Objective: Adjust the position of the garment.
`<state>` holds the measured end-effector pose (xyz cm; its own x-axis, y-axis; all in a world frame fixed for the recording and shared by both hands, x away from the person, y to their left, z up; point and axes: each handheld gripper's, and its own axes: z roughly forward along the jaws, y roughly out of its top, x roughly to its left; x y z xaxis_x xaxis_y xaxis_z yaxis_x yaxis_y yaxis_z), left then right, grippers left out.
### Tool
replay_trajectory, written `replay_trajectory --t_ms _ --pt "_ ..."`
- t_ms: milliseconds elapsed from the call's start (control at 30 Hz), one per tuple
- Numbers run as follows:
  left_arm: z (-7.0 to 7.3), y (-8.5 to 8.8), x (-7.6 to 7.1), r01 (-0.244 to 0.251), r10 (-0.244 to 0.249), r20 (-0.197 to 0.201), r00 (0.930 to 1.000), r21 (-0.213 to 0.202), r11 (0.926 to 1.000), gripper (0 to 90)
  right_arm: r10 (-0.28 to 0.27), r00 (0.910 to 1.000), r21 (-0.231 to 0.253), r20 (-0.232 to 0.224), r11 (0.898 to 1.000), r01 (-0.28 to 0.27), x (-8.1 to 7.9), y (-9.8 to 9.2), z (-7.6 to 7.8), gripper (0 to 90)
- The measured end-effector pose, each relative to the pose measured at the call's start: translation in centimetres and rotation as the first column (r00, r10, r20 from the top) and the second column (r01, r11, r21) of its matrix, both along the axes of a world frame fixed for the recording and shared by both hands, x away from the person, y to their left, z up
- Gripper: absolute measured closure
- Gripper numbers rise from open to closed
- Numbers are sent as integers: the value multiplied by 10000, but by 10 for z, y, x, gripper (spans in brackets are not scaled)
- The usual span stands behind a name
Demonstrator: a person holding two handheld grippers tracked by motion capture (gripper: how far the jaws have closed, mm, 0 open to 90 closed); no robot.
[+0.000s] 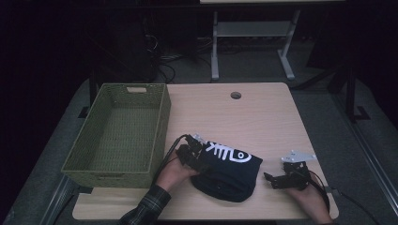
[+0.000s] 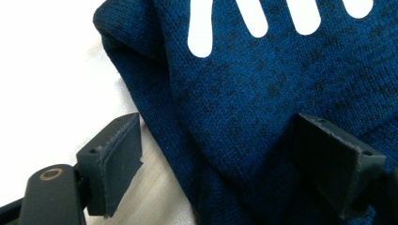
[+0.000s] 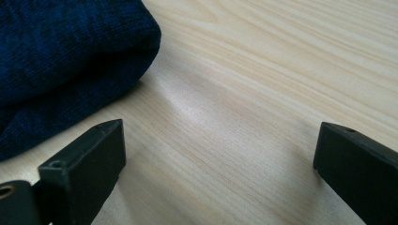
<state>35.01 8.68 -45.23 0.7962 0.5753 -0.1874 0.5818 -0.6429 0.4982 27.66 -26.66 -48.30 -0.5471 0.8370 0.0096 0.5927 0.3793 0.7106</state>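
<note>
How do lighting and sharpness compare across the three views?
High view: dim, background nearly black, folded navy garment hard to read. Left gripper view: bright, table washed out to white, knit crisp. Right gripper view: even light, soft sheen on the wood, near jaws slightly soft.

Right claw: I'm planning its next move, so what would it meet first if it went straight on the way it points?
Likely the folded blue garment. In the high view the open right claw points left at its side edge, with bare table between; the right gripper view suggests it may pass beside it.
</note>
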Motion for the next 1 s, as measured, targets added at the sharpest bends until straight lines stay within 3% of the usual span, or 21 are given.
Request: replay_trajectory --t_ms 67,400,567,1000 --pt "0 0 0 128 -129 52 9999 18 9999 186 22 9999 82 -154 10000 -21 1 -1 0 23" --pt "1 0 0 620 -650 -418 9970 -675 9958 495 44 9999 93 -167 9999 -43 2 -1 0 23" --pt "0 -1 1 693 -746 -628 9952 -830 9941 602 32 9998 90 -178 10000 -30 2 -1 0 23" --pt "3 0 3 701 -778 -864 9932 -889 9936 703 25 9998 91 -183 10000 -23 2 -1 0 23"
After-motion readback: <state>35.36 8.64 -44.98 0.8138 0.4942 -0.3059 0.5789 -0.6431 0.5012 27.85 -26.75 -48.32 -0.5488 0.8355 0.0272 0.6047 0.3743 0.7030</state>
